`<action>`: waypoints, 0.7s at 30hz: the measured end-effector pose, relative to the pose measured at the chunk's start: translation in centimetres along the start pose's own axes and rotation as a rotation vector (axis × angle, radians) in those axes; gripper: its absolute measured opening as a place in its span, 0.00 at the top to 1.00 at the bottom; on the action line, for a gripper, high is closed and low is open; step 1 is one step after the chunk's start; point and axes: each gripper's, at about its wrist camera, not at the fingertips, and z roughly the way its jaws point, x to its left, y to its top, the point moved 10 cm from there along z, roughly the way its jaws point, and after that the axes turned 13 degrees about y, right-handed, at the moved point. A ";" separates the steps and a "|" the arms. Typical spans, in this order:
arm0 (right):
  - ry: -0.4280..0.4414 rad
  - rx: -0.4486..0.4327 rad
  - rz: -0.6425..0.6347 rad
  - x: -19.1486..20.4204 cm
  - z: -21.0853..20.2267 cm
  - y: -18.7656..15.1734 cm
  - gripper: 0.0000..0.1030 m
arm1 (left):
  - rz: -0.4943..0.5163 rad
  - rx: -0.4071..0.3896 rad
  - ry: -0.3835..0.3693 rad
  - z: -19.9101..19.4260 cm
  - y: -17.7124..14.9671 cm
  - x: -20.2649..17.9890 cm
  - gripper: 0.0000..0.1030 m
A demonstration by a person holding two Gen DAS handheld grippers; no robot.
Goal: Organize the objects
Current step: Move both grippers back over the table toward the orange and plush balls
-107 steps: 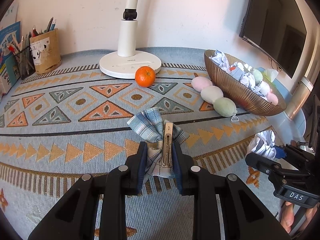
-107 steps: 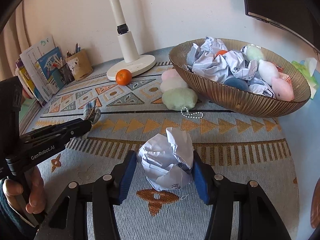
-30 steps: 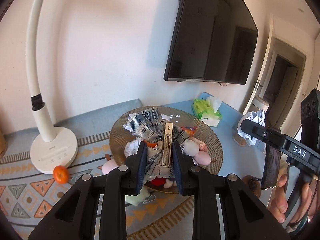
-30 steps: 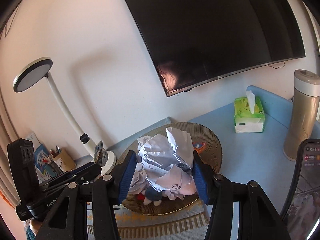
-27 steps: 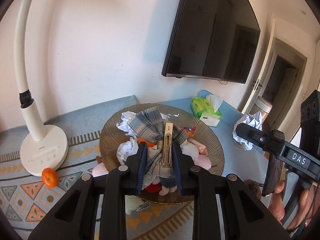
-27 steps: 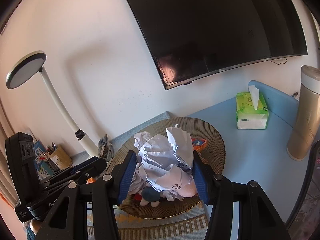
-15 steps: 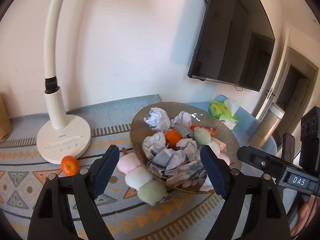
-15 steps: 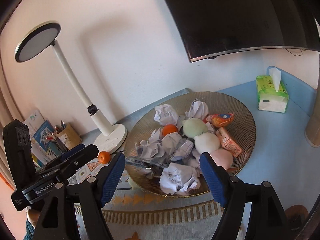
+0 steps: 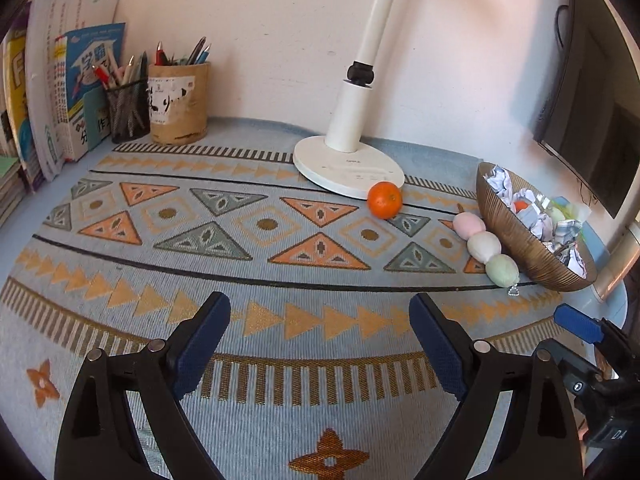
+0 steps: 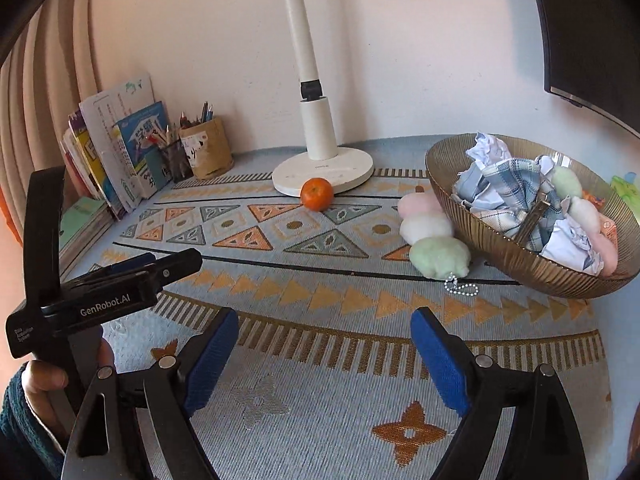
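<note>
A ribbed brown bowl [image 10: 500,252] at the right of the patterned mat holds crumpled paper balls and a blue plaid cloth [image 10: 512,188] with a clip on it. The same bowl [image 9: 524,252] shows at the right edge of the left wrist view. An orange [image 9: 385,199] lies by the lamp base, and a plush chain of pink, white and green balls [image 10: 430,230] leans against the bowl. My left gripper [image 9: 319,312] hovers over bare mat, its jaws opening with nothing between them. My right gripper [image 10: 325,326] does the same nearer the bowl.
A white lamp base [image 9: 348,168] stands at the back. Two pen holders [image 9: 178,104] and upright books [image 9: 80,92] fill the back left corner. A dark screen [image 9: 592,120] hangs at the right. A hand [image 10: 44,380] grips the left tool.
Both grippers let go over the bowl, the left of the plaid cloth and the right of a paper ball. Both then opened wide and swung down and left over the mat.
</note>
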 end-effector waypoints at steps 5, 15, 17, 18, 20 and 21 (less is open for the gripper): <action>-0.027 0.020 0.038 -1.1 1.0 -0.9 0.16 | -0.007 0.003 -0.005 0.4 -0.1 -0.1 0.12; -0.020 0.039 0.027 -0.8 1.2 -1.1 0.12 | 0.094 -0.005 0.045 0.3 -0.7 -1.2 0.12; -0.024 0.040 0.027 -0.8 1.3 -1.1 0.12 | 0.077 0.002 0.041 0.5 -0.6 -0.9 0.12; -0.026 0.038 0.028 -0.8 1.2 -1.1 0.12 | 0.071 0.005 0.041 0.5 -0.6 -0.8 0.12; -0.023 0.034 0.030 -0.9 1.2 -1.1 0.12 | 0.063 0.011 0.041 0.6 -0.7 -0.7 0.12; -0.023 0.032 0.032 -0.9 1.1 -1.1 0.12 | 0.063 0.011 0.041 0.6 -0.7 -0.7 0.12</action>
